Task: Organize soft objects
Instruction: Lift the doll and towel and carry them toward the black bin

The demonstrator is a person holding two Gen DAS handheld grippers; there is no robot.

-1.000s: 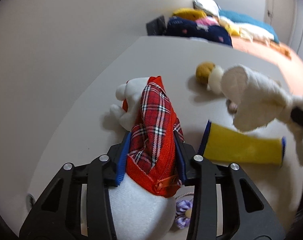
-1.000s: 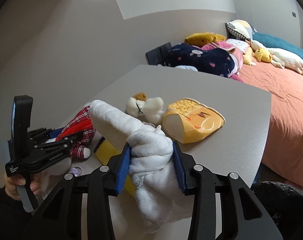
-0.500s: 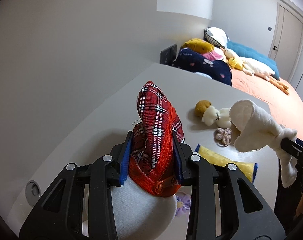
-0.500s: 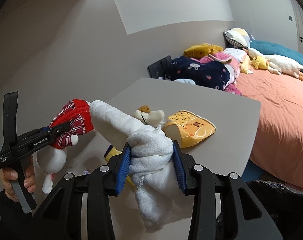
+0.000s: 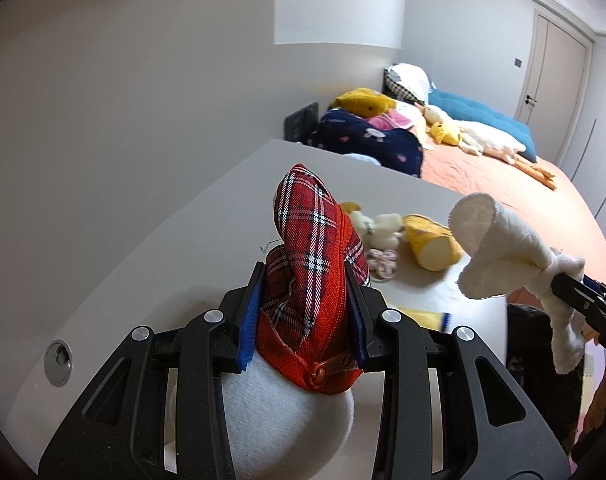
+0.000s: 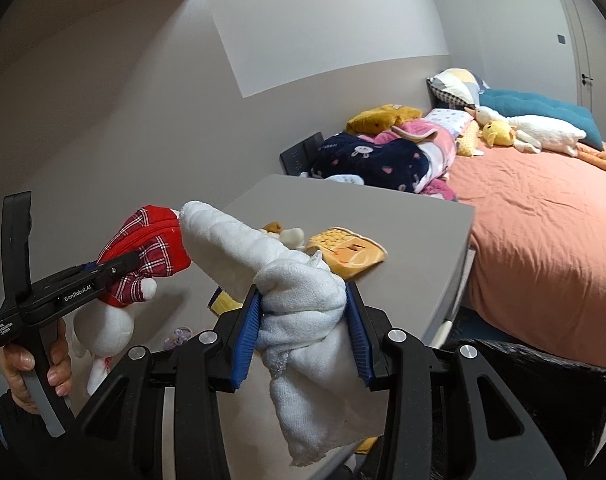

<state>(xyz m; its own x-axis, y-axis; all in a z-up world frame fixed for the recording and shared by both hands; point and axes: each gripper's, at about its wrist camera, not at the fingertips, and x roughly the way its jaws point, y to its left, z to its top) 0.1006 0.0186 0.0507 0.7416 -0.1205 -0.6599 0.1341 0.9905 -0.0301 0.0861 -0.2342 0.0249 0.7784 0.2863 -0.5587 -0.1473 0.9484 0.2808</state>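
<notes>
Left gripper [image 5: 303,316] clamped plaid plush [image 5: 315,248] mid-frame, right gripper [image 6: 305,332] pinched white towel [image 6: 303,304], both lifted off table [image 6: 415,232], probably for sorting.

Plush toy [image 5: 303,264]: white body, red tartan garment with zip, lifted clear of the counter [image 5: 191,248].
Towel [image 6: 299,300]: white, rolled and knotted, held aloft, loose end hanging.
Corn-print pouch [image 6: 347,254]: yellow, lying on the counter.
Small bear [image 5: 377,224]: cream, lying beside the pouch.
</notes>
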